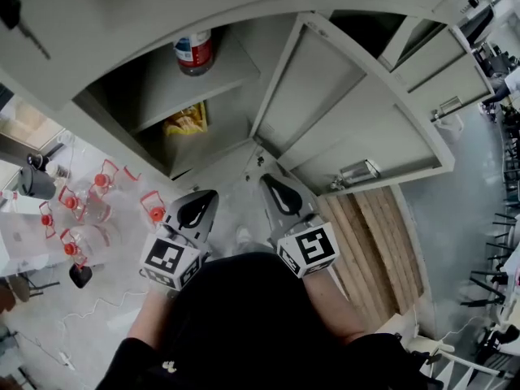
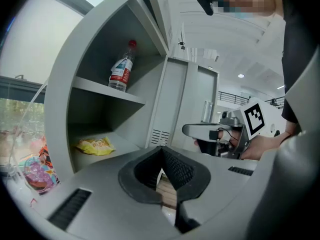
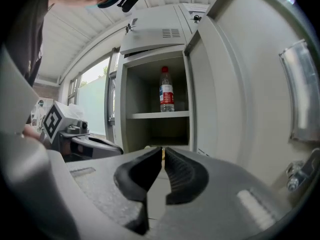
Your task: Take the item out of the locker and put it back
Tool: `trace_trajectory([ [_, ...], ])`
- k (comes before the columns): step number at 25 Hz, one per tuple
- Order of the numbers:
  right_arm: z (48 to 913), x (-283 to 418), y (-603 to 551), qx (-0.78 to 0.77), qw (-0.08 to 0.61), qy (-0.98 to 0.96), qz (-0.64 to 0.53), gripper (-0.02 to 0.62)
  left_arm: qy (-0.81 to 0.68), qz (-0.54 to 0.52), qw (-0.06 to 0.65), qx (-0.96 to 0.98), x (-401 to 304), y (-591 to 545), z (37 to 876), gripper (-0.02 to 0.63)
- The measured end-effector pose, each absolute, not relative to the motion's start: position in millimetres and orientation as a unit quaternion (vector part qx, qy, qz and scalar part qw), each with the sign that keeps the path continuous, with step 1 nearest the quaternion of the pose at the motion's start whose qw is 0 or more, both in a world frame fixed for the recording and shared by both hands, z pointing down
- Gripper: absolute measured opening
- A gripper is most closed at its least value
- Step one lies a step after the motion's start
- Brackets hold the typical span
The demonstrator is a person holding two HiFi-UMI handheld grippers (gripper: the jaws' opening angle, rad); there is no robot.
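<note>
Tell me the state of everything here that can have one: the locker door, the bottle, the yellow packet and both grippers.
Grey metal locker door: swung open.
Clear plastic water bottle with red cap: upright, capped, on the upper shelf.
Yellow snack packet: lying on the lower shelf.
Left gripper: shut, empty.
Right gripper: shut, empty.

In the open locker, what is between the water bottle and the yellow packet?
A grey shelf board: the water bottle stands on it, the yellow packet lies on the level below. The left gripper view shows this best.
</note>
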State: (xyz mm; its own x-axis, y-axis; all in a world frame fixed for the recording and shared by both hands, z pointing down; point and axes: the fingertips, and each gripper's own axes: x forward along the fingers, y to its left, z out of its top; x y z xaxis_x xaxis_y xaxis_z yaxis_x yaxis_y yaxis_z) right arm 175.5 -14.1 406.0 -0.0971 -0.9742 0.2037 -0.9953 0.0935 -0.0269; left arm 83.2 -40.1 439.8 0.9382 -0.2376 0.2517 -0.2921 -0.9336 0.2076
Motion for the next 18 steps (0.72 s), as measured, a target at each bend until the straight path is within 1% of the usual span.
trace_trajectory([
  [18,420.0,178.3,1.5,0.674,0.066,-0.731,0.084,0.014,-0.125,0.116,0.124,0.977,85.3,-37.8,440.6,0.014],
])
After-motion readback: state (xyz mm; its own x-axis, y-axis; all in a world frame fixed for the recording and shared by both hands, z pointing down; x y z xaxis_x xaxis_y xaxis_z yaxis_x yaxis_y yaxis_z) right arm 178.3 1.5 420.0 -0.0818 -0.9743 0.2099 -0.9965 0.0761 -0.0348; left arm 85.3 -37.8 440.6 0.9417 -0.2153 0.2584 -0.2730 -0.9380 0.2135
